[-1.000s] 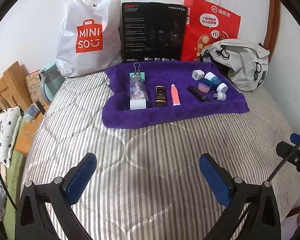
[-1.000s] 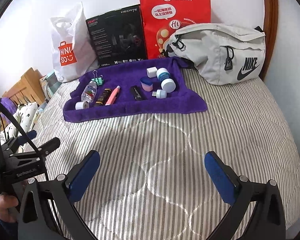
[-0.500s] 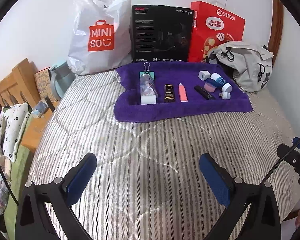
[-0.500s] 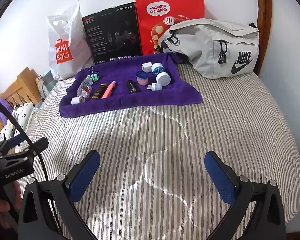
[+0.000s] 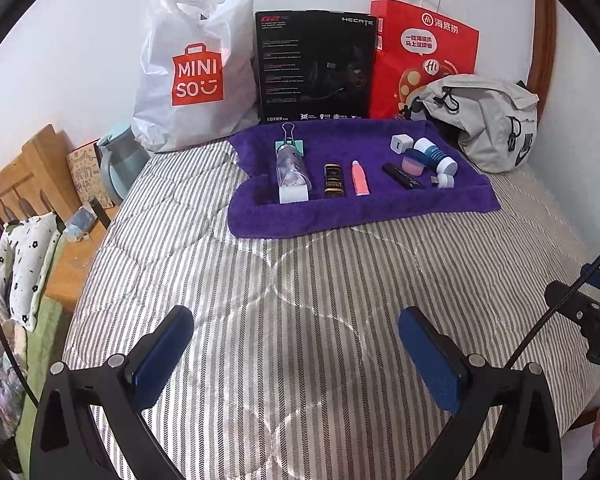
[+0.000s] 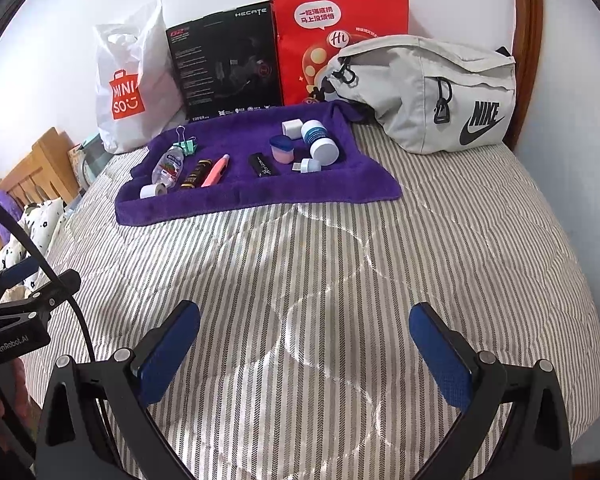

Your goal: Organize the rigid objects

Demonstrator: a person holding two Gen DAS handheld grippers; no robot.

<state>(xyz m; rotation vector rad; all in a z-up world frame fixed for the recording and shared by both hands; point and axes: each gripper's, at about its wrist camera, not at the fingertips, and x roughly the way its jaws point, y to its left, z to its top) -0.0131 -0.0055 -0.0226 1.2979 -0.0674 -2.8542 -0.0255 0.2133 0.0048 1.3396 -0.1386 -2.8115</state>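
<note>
My left gripper [image 5: 296, 340] and right gripper [image 6: 304, 336] both hang spread wide, holding nothing. The small items lie ahead on the purple towel [image 5: 340, 216], well apart from both; neither looks nearer.

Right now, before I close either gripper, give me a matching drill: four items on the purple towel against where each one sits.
Items:
1. binder clip
2. white tape roll
3. pink tube
4. white cube

Places:
A. near left corner
B. far right, beside the blue-labelled jar
C. far left, behind the clear bottle
D. middle, right of the dark tube

Pairs: 1-C, 2-A, 3-D, 4-B
</note>
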